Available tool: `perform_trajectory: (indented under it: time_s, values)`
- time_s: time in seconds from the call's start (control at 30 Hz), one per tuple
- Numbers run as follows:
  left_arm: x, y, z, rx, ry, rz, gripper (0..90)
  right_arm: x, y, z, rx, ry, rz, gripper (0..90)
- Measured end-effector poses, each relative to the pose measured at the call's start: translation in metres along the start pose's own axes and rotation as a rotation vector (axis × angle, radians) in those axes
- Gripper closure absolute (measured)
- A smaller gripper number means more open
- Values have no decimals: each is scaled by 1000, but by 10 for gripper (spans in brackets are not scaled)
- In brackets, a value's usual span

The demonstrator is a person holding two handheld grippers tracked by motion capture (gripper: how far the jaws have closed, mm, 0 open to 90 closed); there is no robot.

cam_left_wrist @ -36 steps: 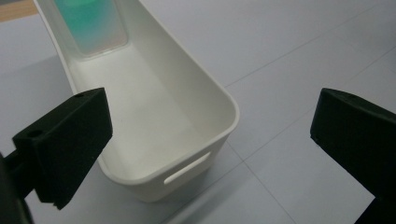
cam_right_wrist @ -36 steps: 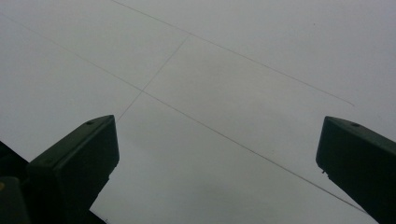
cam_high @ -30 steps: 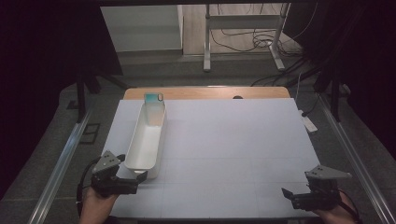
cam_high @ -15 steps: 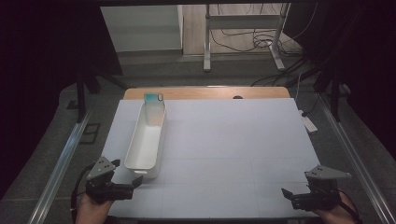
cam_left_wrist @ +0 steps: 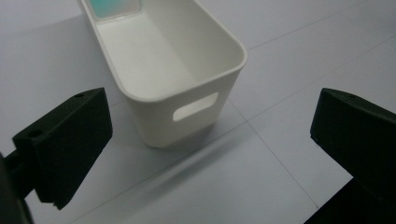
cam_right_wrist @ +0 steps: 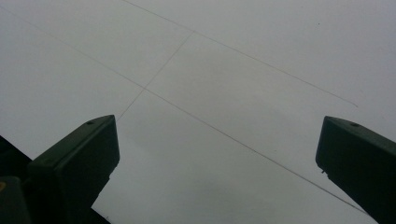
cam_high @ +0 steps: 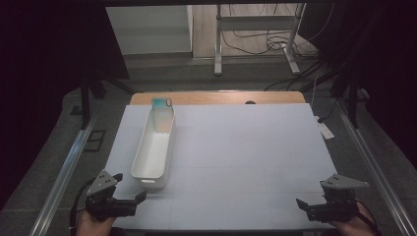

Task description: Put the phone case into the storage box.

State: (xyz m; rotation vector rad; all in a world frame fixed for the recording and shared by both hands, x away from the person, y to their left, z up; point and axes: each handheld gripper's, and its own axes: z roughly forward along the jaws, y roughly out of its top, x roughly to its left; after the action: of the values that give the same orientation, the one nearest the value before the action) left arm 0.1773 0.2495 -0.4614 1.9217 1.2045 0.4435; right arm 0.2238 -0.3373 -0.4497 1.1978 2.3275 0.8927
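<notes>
From above, the long white bin [cam_high: 154,147] lies on the bench's [cam_high: 246,162] left side, the left gripper [cam_high: 129,195] just short of its near end, the right gripper [cam_high: 304,205] well apart. Along the left gripper, its fingers [cam_left_wrist: 65,140] gape wide with the bin's handle slot [cam_left_wrist: 195,106] between them, untouched. Along the right gripper, fingers [cam_right_wrist: 77,163] spread wide over bare bench.

In the left gripper view the white bin [cam_left_wrist: 163,74] is cut off at 12 o'clock by the edge, so its far end is hidden. The teal object [cam_left_wrist: 116,7] inside is also cut there, and in the high view it is too small to identify.
</notes>
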Motion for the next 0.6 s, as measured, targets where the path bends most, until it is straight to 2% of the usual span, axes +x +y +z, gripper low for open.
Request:
perform_trajectory:
  time_s: [0.3, 0.6]
  values:
    - [3, -8, -5, 27, 25, -11, 0, 0, 0, 0, 3, 2, -1, 0]
    - [4, -13, -6, 53, 28, -15, 0, 0, 0, 0, 4, 1, -2, 0]
